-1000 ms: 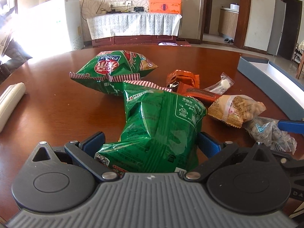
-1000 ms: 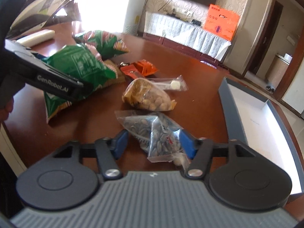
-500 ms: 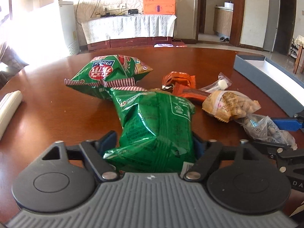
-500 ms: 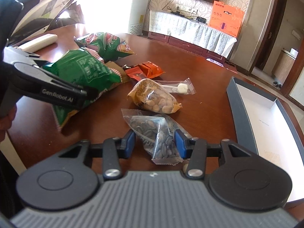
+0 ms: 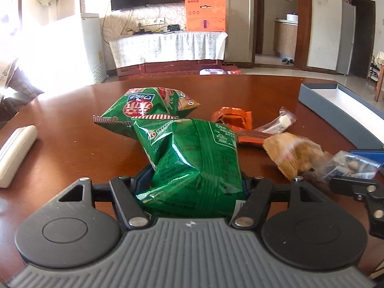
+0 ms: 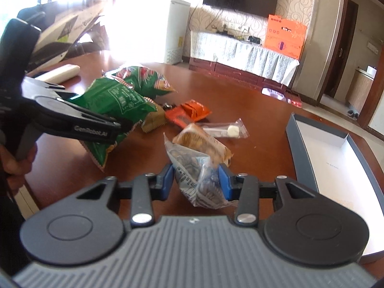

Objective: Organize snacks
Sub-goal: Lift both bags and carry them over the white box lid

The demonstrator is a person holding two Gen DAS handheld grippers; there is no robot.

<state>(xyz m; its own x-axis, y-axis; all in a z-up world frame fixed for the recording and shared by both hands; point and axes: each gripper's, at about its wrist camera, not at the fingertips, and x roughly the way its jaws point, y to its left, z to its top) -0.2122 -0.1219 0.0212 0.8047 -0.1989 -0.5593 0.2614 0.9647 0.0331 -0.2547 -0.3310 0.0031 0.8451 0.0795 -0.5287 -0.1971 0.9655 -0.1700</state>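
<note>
1. The left gripper (image 5: 195, 182) is closing its jaws on a crumpled green snack bag (image 5: 194, 165), squeezing its lower end, the bag tilted up off the brown table (image 5: 72, 148).
2. The right gripper (image 6: 195, 183) is closing on a clear packet of seeds (image 6: 199, 175), its blue pads pressing both sides.
3. Just beyond lie a tan peanut packet (image 6: 199, 144), orange wrappers (image 6: 189, 112) and a second green bag (image 5: 148, 105).
4. A grey-walled open box (image 6: 302, 153) sits to the right, well apart from the pile.
</note>
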